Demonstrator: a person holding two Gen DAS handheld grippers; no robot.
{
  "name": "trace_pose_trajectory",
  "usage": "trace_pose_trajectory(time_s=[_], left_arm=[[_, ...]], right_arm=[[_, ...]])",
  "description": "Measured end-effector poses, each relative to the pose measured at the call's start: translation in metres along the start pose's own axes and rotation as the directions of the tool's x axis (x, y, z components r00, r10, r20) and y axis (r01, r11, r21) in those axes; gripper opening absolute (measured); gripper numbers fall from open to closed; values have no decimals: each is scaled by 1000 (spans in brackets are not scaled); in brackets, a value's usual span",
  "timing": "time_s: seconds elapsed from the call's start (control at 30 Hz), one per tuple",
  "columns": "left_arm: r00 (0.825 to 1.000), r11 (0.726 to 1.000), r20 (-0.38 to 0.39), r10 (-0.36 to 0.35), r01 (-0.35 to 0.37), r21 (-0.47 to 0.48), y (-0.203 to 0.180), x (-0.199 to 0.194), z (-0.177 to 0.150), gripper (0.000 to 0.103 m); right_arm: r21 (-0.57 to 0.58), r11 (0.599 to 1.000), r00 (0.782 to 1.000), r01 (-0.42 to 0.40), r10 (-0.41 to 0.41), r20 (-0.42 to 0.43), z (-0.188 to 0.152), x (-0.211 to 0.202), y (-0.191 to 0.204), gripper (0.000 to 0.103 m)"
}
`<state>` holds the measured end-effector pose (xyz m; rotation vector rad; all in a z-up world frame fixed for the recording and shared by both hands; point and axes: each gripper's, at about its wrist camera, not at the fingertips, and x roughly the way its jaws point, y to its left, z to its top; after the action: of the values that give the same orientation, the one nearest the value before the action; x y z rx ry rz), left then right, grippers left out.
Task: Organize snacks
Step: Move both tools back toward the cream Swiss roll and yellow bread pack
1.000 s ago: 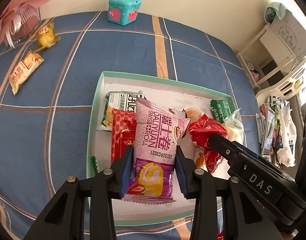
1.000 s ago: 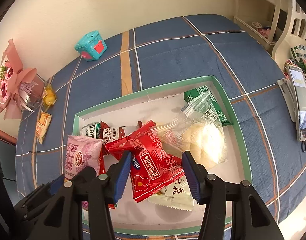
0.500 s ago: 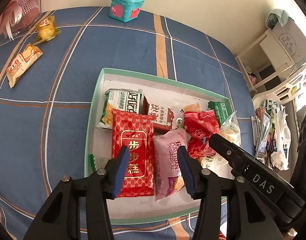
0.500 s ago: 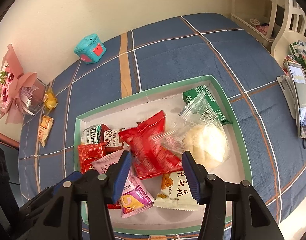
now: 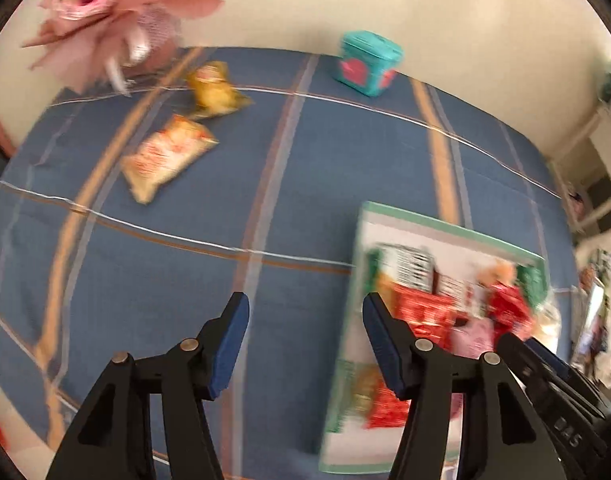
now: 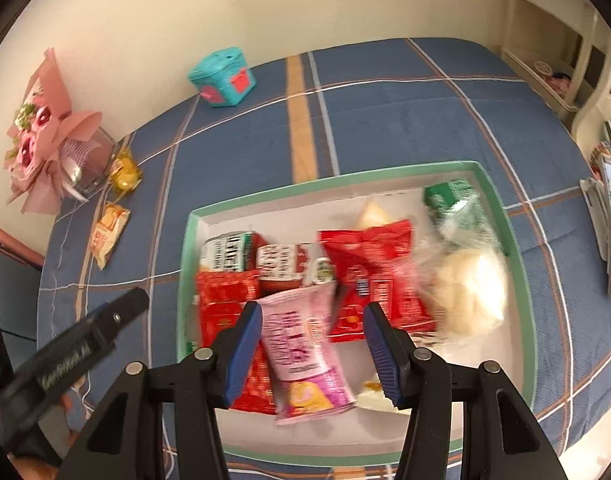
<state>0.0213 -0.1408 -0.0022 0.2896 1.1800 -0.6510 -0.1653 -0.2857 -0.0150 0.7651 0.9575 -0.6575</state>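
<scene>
Fingers of the left gripper (image 5: 305, 322), just opening, empty, left the pink snack pack (image 6: 301, 344) in the tray (image 6: 509, 240).

A: The tablecloth (image 6: 405, 120) is showing blue with orange and white stripes, and the tray (image 6: 517, 264) is sporting a mint green rim around white.

B: Yep, the little box (image 6: 222, 78) is looking teal with red patches, and one packet (image 6: 301, 344) is showing pink.

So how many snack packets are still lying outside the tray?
2. An orange-and-white packet lies on the blue cloth, and a yellow packet sits just beyond it, beside the pink bouquet. Others could be out of view.
</scene>
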Motion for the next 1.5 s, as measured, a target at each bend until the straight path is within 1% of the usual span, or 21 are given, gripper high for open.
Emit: trace_pose_trajectory(time_s=[0.13, 0.37, 0.43, 0.47, 0.5, 0.53, 0.63, 0.67, 0.73, 0.8, 0.87, 0.93, 0.97, 1.0, 1.03, 1.3, 1.4, 1.5], left_arm=[[1000, 999, 8, 29, -29, -36, 24, -1, 6, 60], [998, 996, 11, 56, -55, -64, 44, -1, 10, 61], [998, 995, 14, 63, -62, -73, 49, 0, 11, 68], [997, 994, 17, 72, -71, -82, 53, 0, 12, 78], [997, 993, 21, 79, -77, -88, 56, 0, 12, 81], [996, 992, 23, 86, -83, -92, 59, 0, 12, 81], [993, 988, 25, 119, -115, -99, 67, 2, 13, 86], [991, 987, 26, 128, -125, -102, 69, 2, 13, 88], [989, 984, 29, 144, -140, -111, 74, 3, 13, 89], [987, 981, 30, 156, -152, -121, 80, 4, 13, 91], [985, 977, 33, 171, -165, -132, 86, 5, 14, 96], [984, 975, 35, 177, -171, -141, 91, 5, 14, 96], [983, 974, 35, 179, -172, -150, 94, 6, 15, 96], [983, 973, 36, 180, -172, -156, 96, 6, 16, 96], [983, 972, 37, 181, -173, -162, 99, 6, 16, 96], [983, 966, 34, 180, -170, -196, 112, 15, 27, 96], [982, 966, 53, 180, -166, -197, 114, 16, 33, 96], [980, 967, 87, 178, -158, -198, 115, 15, 40, 96]], right_arm=[[-24, 1000, 1000, -15, 15, -1, -1, 2, 18, 56], [-59, 998, 1000, -23, 23, -8, -6, 6, 47, 56], [-74, 997, 1000, -22, 21, -12, -8, 8, 56, 57], [-86, 996, 1000, -19, 18, -14, -9, 10, 61, 62], [-96, 995, 1000, -18, 17, -17, -10, 11, 66, 65], [-104, 994, 1000, -18, 16, -19, -11, 13, 69, 71], [-129, 992, 1000, -12, 9, -23, -14, 18, 81, 74], [-137, 991, 1000, -7, 4, -23, -15, 20, 84, 79], [-151, 989, 1000, 3, -6, -21, -16, 23, 88, 86], [-163, 987, 1000, 11, -14, -16, -17, 26, 93, 89], [-165, 986, 1000, 12, -15, -13, -18, 28, 95, 91], [-173, 985, 1000, 13, -15, -7, -18, 30, 99, 91], [-177, 984, 1000, 14, -15, -5, -18, 30, 101, 94], [-182, 983, 1000, 13, -13, -4, -19, 32, 103, 96], [-184, 983, 1000, 13, -13, -2, -19, 32, 105, 103], [-213, 977, 1000, 20, -16, 20, -14, 41, 117, 103], [-222, 975, 999, 20, -13, 35, -11, 43, 120, 103], [-243, 970, 998, 28, -12, 67, -8, 45, 127, 103]])
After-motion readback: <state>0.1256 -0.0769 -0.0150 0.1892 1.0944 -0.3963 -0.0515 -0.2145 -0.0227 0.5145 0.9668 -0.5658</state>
